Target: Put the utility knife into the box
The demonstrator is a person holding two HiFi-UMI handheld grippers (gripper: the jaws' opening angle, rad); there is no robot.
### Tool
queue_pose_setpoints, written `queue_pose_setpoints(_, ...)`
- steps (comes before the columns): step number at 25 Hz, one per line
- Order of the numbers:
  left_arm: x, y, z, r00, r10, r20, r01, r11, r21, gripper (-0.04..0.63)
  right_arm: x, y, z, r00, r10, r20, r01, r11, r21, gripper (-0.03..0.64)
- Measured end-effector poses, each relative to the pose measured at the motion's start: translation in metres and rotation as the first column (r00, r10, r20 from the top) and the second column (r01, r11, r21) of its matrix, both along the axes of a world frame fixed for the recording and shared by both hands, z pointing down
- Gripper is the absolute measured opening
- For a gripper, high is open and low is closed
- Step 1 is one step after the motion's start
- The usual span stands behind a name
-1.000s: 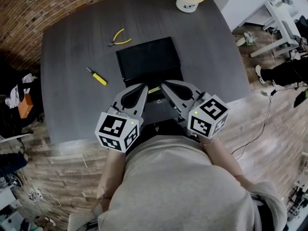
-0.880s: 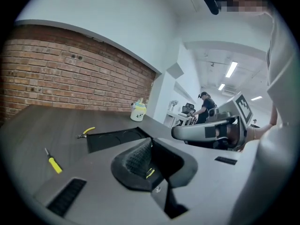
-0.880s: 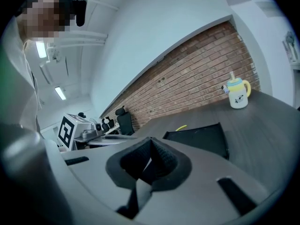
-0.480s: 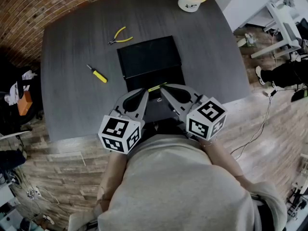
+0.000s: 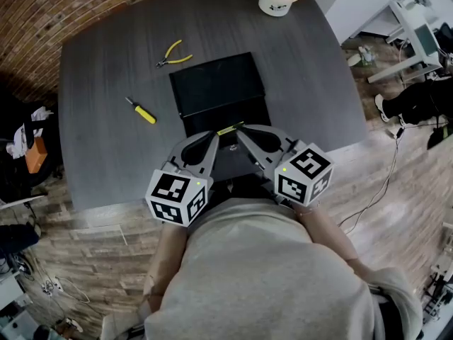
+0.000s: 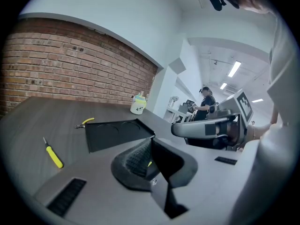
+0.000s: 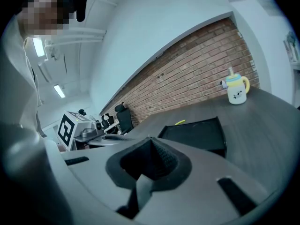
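My left claw pinches the utility knife; right claw closed, empty. I should carry it slowly over the box.

Walls: red brick wall behind the table, with a plain white wall above it.
Floor: wood-plank floor, with a cable trailing across it.
Furniture: dark grey table; black office chair by the brick; white desk at the right.
Light: ceiling strip lights, lit.
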State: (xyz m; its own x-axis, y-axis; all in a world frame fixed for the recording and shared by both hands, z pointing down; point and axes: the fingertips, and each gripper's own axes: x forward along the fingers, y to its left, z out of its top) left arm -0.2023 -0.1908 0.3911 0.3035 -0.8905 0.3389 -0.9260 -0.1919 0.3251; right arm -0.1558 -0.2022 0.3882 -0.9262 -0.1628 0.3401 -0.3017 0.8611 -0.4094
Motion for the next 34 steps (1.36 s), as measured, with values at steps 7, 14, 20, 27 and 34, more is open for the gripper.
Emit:
queue_pose_setpoints(7,0.000,-0.001,0.001,1.000,-0.005,-0.006,0.005,1.000,-0.003,0.028,-0.001,0.001,0.004,1.000,-0.011,-0.018,0.011,1.000,-0.014,0.005)
queue_pose_setpoints(14,0.003,-0.001,0.005,1.000,0.002,-0.014,-0.002,1.000,-0.021,0.028,0.001,0.000,0.010,0.999,-0.012,-0.036,0.011,0.999,-0.033,0.005)
queue_pose_setpoints(20,0.001,0.001,0.009,1.000,0.000,-0.017,0.000,0.999,-0.038,0.028,0.003,-0.002,0.012,0.999,-0.006,-0.046,0.004,0.999,-0.040,0.005)
queue_pose_setpoints(27,0.001,0.002,0.009,1.000,0.000,-0.011,-0.001,0.999,-0.040,0.028,0.002,-0.002,0.015,0.999,-0.013,-0.038,0.012,0.999,-0.047,0.005)
queue_pose_setpoints(34,-0.003,0.002,0.010,1.000,-0.011,-0.011,0.011,0.999,-0.041,0.028,0.001,-0.004,0.016,1.000,-0.013,-0.029,0.011,0.999,-0.051,0.005)
